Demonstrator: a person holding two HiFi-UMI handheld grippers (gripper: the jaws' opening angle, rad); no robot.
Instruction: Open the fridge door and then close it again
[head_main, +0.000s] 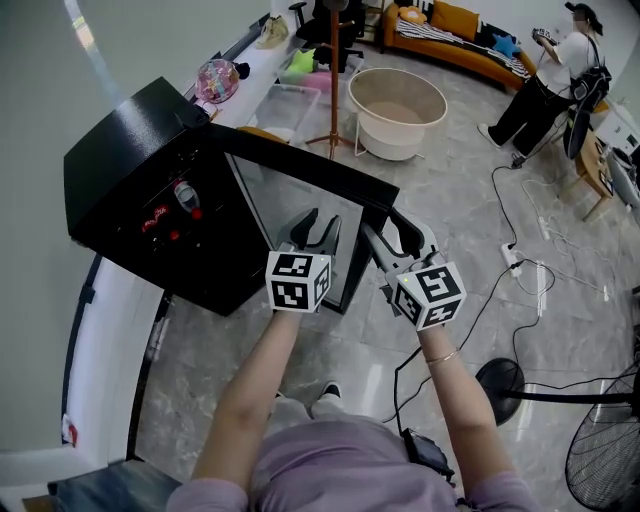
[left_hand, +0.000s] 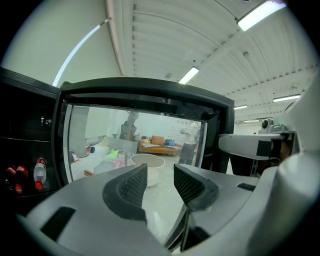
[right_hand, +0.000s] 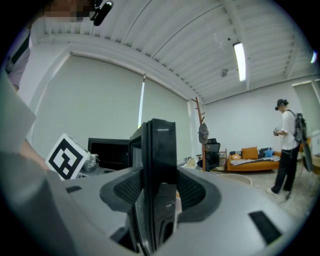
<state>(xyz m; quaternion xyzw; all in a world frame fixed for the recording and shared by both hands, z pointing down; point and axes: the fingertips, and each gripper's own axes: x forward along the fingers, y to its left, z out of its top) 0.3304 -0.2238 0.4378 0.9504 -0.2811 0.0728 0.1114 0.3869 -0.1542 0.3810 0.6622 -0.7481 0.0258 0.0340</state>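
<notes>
Two tools at one black fridge (head_main: 130, 170). Its glass-paned fridge door (head_main: 285, 190) stands swung open. Right tool (head_main: 388, 238): clamped on the door's free edge. Left tool (head_main: 320, 224): jaws partly apart, empty, just before the glass.

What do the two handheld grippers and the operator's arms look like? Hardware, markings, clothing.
The left gripper and right gripper: light grey bodies, dark ribbed pads, each with a white cube of black square markers. Black cable trails below the right one. Lilac short-sleeved top; thin bracelet on the right wrist.
</notes>
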